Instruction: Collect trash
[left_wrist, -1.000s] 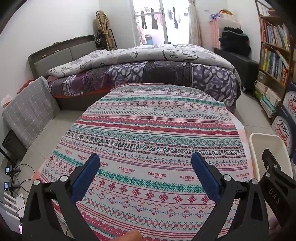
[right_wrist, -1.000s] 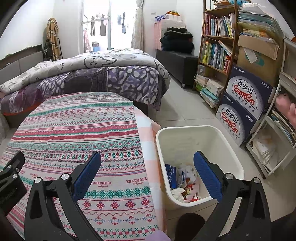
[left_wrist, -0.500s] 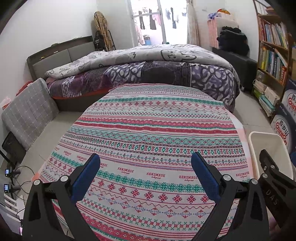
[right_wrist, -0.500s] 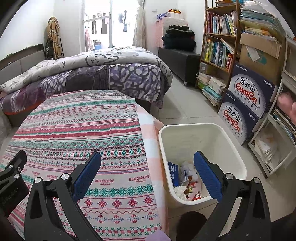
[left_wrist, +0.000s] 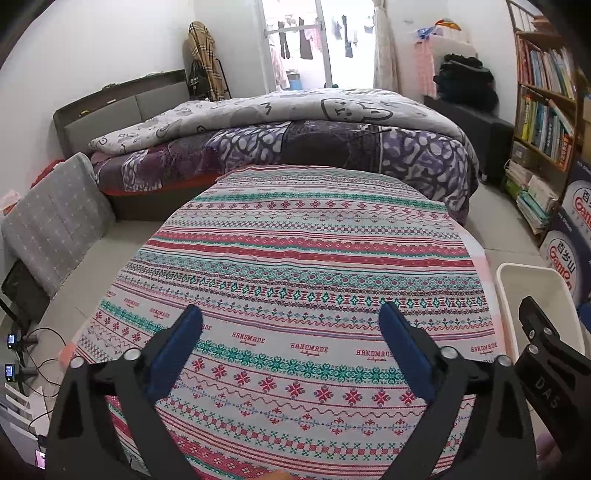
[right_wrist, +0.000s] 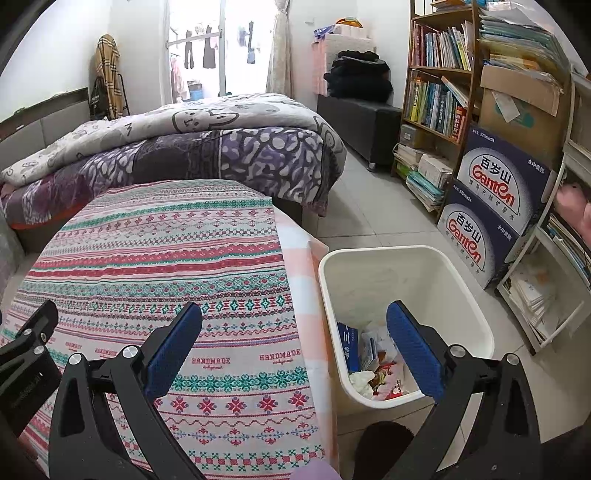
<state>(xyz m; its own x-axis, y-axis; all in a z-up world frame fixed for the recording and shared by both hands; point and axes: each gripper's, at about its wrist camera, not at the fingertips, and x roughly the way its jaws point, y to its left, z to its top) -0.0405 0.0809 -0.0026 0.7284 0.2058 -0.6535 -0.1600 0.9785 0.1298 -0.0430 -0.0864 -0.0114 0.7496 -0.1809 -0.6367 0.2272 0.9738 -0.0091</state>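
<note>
My left gripper hovers over the round table's patterned cloth. Its jaws are opening and nothing is between the blue pads. No trash shows on the cloth. My right gripper stands open and empty above the table's right edge, its right finger over the white bin on the floor beside the table. The bin holds trash: a blue packet, crumpled paper and red wrappers. In the left wrist view the bin's rim shows at the far right.
A bed with a purple quilt stands just behind the table. Bookshelves and stacked water boxes line the right wall. A grey cushion and cables lie on the floor at the left. A dark shoe is below the bin.
</note>
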